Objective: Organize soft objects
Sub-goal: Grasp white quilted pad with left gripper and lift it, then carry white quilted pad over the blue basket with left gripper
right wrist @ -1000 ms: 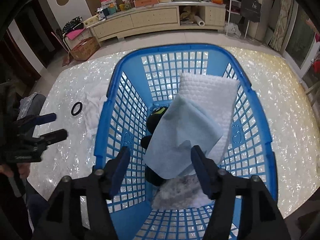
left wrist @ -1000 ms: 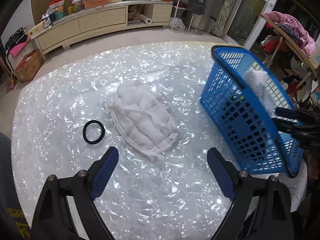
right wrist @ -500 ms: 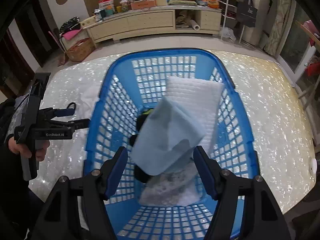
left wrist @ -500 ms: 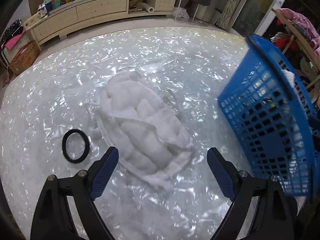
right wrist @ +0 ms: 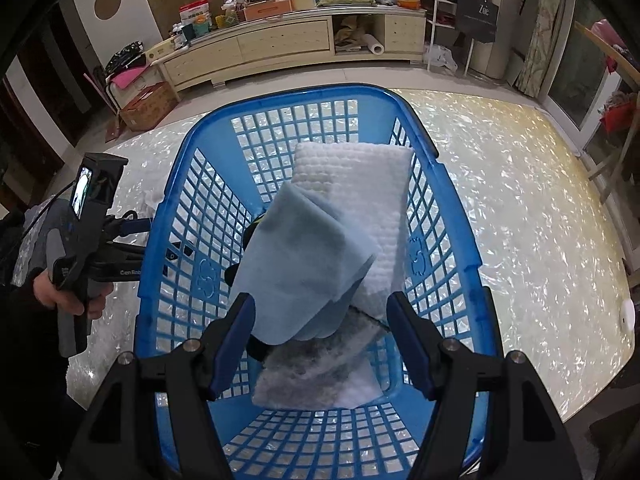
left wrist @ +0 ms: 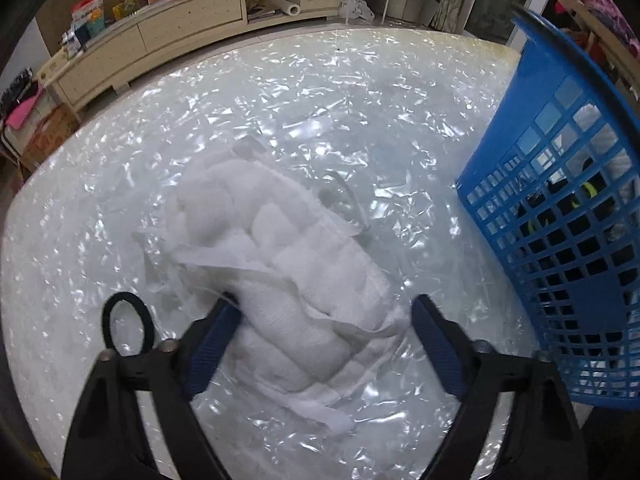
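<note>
Left tongs [left wrist: 322, 324], spread open, straddle the near end of the white quilted pad [left wrist: 288, 280] lying on the worktop [left wrist: 360, 128] beside the blue basket [left wrist: 560, 240]. Right tongs [right wrist: 320, 330], open and empty, hover over the basket's light-blue cloth [right wrist: 304, 268] and white towel [right wrist: 360, 184]. Judged mostly done: pad and black ring [left wrist: 127, 322] remain out.

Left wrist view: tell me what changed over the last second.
The left gripper moved in toward the white padded bundle, its open fingers now on either side of the near end; not closed on it. The black ring and blue basket stayed put. The right gripper stays open over the basket, backing off slightly.
</note>
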`<action>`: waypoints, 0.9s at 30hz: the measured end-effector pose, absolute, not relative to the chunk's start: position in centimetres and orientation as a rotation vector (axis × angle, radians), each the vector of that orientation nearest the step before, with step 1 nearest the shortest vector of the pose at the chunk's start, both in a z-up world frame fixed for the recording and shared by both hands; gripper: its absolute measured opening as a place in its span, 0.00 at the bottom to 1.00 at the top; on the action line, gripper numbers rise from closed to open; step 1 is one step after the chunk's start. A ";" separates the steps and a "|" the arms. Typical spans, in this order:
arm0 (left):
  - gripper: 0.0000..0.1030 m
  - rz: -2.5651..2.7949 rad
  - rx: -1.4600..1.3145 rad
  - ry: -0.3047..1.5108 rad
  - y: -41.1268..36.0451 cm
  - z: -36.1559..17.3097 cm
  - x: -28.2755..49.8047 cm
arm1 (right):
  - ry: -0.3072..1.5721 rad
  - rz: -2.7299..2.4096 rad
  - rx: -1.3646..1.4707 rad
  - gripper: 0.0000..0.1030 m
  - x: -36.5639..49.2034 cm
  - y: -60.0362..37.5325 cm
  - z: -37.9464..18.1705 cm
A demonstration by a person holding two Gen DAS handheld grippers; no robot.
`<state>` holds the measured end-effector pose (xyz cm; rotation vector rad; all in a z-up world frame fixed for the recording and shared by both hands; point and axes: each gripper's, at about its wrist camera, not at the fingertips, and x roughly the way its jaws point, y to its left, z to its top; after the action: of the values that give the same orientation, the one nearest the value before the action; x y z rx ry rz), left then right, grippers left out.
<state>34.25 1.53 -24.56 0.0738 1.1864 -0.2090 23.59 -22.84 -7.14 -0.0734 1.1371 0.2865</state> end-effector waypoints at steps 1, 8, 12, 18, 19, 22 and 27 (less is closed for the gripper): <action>0.62 -0.199 0.090 1.183 1.4 -24.6 34.3 | 1.137 0.286 -0.072 0.64 23.5 -23.0 -7.1; 0.30 -0.160 0.062 1.160 2.6 -23.8 34.4 | 1.148 0.283 -0.049 0.64 23.1 -23.3 -7.4; 0.28 -0.168 0.047 1.166 3.2 -23.3 33.5 | 1.149 0.283 -0.050 0.64 22.6 -23.3 -7.1; 0.28 -0.229 0.035 1.122 2.4 -19.6 30.5 | 1.128 0.274 -0.041 0.76 21.7 -24.0 -6.0; 0.28 -0.237 0.032 1.109 2.3 -18.8 29.9 | 1.124 0.275 -0.038 0.77 21.7 -24.2 -6.0; 0.28 -0.256 0.025 1.080 2.0 -16.4 28.6 | 1.118 0.277 -0.034 0.78 21.1 -24.5 -5.5; 0.28 -0.297 0.031 1.029 0.9 -13.1 26.1 | 1.098 0.272 -0.034 0.92 20.0 -25.0 -4.3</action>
<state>26.14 0.92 -13.15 0.0314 1.0294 -0.2972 20.03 -24.97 -4.35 -0.0340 1.0979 0.2720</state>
